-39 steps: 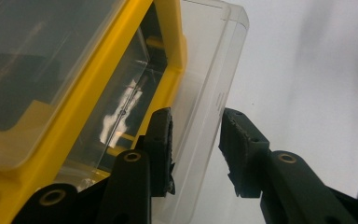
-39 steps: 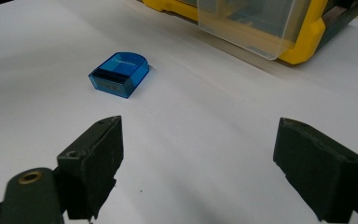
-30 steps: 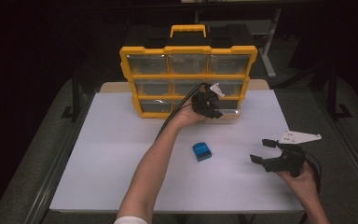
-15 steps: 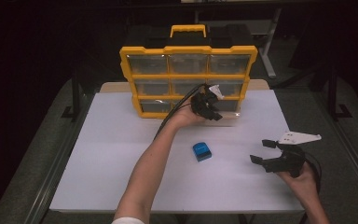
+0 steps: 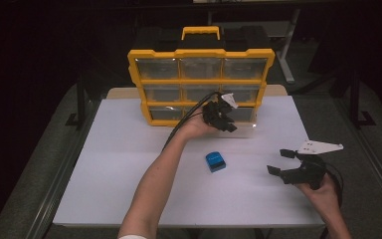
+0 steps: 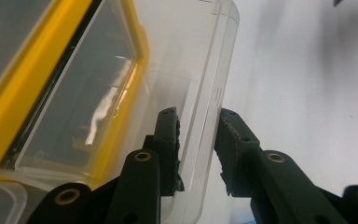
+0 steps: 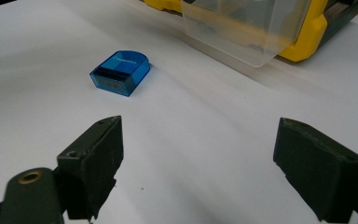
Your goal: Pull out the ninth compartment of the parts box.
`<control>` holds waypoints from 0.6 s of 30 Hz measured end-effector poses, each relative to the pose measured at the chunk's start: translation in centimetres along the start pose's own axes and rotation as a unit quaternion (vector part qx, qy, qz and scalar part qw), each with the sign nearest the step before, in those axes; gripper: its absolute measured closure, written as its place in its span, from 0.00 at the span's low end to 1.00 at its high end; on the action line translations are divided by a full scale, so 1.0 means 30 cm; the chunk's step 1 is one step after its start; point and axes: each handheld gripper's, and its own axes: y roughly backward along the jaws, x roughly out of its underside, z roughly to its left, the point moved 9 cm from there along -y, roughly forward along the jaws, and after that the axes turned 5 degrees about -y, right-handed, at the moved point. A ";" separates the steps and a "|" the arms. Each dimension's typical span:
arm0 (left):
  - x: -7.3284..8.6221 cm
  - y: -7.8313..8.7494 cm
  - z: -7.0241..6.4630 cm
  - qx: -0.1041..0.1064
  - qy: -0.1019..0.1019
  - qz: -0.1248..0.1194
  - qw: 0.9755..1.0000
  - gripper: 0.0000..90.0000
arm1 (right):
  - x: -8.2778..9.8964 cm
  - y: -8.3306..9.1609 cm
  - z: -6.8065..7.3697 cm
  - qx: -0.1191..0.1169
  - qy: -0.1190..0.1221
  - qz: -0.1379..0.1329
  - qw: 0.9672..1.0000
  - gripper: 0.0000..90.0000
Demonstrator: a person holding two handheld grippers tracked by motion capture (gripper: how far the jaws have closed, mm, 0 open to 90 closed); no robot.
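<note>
On the table [image 5: 129,164]: one organizer [image 5: 199,82], one blue box [image 5: 215,161], two tongs.

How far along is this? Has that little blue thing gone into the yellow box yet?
Not yet. Done so far: one clear drawer at the bottom right of the yellow organizer sticks out. In hand: the left gripper has its jaws on either side of that drawer's front wall, and they have just been closing. Left: the blue item lies on the white table, and the right gripper waits open nearby.

Clear glossy plastic drawer [image 6: 205,93]; yellow plastic organizer [image 5: 200,53]; translucent blue plastic box [image 7: 120,72]; matt white table [image 5: 129,174].
</note>
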 end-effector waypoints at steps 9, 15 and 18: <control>0.008 0.008 -0.027 0.012 -0.007 0.009 1.000 0.79 | -0.002 -0.002 0.006 -0.002 0.001 -0.001 1.000 0.17; 0.012 0.012 -0.049 0.021 -0.006 0.007 1.000 0.79 | -0.002 -0.003 0.008 -0.003 0.003 -0.001 1.000 0.17; 0.016 0.014 -0.056 0.022 -0.008 0.008 1.000 0.80 | 0.000 -0.004 0.008 -0.004 0.004 0.001 1.000 0.17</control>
